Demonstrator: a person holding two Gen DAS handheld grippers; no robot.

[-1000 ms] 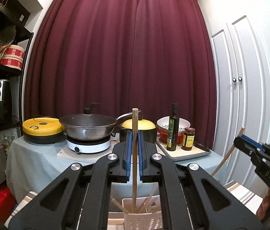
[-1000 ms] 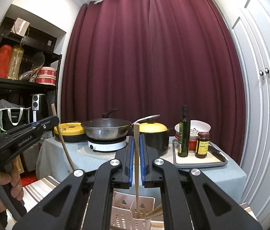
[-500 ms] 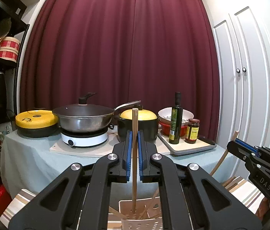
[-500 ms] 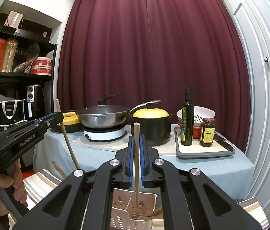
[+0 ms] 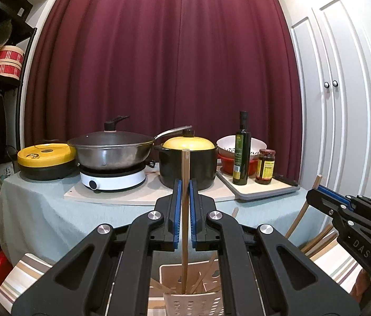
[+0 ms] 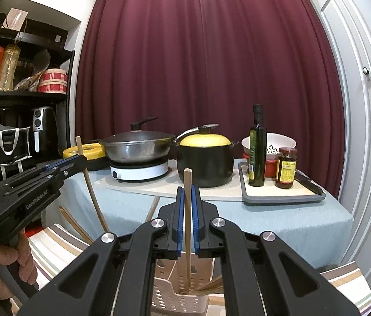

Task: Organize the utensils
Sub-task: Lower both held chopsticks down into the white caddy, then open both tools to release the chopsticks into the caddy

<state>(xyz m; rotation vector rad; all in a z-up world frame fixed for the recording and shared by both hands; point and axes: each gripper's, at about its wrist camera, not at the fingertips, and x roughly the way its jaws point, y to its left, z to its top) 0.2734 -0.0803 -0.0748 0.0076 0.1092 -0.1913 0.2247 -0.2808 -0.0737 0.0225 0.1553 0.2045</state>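
Maroon curtain (image 5: 175, 52) hangs behind the cloth-covered tabletop (image 6: 277, 218) that carries the cookware, while I work lower down, over a striped surface (image 6: 48, 247).

Left gripper (image 5: 183, 210): my jaws are clenched on an upright chopstick (image 5: 185, 173), whose lower end reaches down into the white perforated caddy (image 5: 193, 302) right beneath. Right gripper (image 6: 187, 216): the jaws there grasp a second chopstick (image 6: 187, 184) the same way, its tip inside one compartment of the same caddy (image 6: 164, 297), where several other sticks already lean.

My worry is the release. Each stick is thin and held near its middle; if I let go while the tip sits above the floor of the caddy, I judge it could bounce, tip over the rim or slip into the wrong compartment. Both grippers crowd one small caddy, so they could knock each other, or nudge the light plastic caddy sideways. Loose chopsticks (image 6: 72, 221) lie on the striped surface to the left, and a careless sweep could scatter them.
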